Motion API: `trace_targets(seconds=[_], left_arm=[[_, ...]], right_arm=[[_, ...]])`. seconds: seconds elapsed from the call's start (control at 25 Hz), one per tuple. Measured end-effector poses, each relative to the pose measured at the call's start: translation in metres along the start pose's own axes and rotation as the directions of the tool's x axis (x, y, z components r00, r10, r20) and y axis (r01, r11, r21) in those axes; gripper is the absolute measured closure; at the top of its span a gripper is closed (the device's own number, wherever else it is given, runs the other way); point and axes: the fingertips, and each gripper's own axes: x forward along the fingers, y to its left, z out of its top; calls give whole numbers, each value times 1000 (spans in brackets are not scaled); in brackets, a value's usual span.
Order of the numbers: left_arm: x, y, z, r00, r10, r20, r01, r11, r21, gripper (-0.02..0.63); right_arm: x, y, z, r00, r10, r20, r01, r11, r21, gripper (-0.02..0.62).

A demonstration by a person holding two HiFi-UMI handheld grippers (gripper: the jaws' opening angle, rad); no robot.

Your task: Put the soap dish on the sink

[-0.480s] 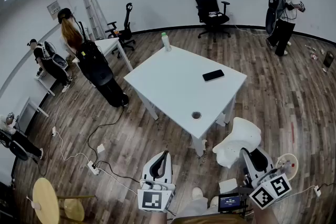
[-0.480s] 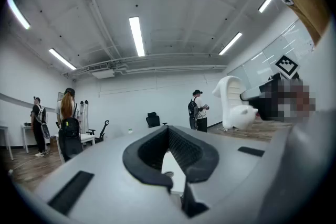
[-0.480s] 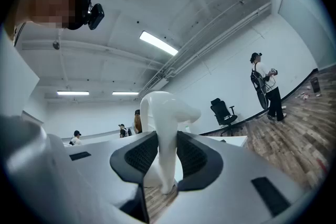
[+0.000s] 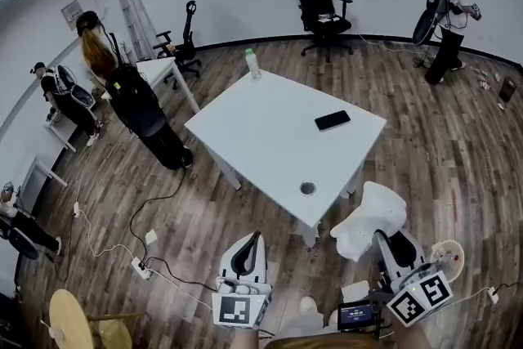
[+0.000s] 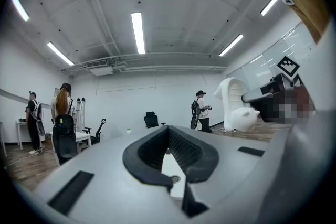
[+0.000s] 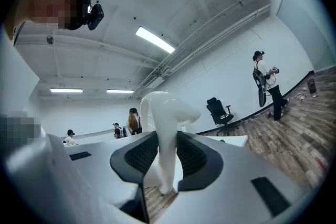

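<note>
Both grippers are held low and level at the person's front, pointing toward the white table [image 4: 270, 127], marker cubes facing up; the left gripper [image 4: 252, 245] has its jaws apart with nothing in them, and only the tabletop shows through the gap; the right gripper [image 4: 388, 245] stands with its jaws wide, just beside a white moulded form [image 4: 372, 217] on the floor, whose narrow upright part shows in the gap; I cannot tell if the pads touch it. I cannot tell which small thing is the soap dish; a small ringed round thing [image 4: 307, 188] lies near the table's near edge, and a round white dish-like thing [image 4: 448, 257] lies on the floor right of the right gripper. The table's near corner juts between the two grippers; a cable [image 4: 155, 208] runs across the wooden floor ahead of the left gripper; a phone [image 4: 332, 119] lies on the table's right side.
</note>
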Motion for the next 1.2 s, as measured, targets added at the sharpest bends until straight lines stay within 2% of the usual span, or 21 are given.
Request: trace_targets(seconds=[0.32, 0.68, 0.96, 1.2], left_arm=[[25, 32, -4, 1000, -18, -1, 18, 1000, -13, 600], [44, 43, -18, 999, -39, -16, 38, 998, -49, 600], [76, 65, -22, 999, -3, -33, 2, 999, -44, 600], [129, 73, -23, 999, 10, -39, -11, 999, -38, 600]], right_arm=[[41, 13, -4, 1000, -3, 11, 3, 1000, -23, 476], [69, 16, -14, 1000, 9, -11, -9, 1000, 1, 476], [111, 1, -15, 999, 40, -23, -39, 999, 21, 476], [160, -22, -7, 996, 90, -29, -90, 996, 18, 476]])
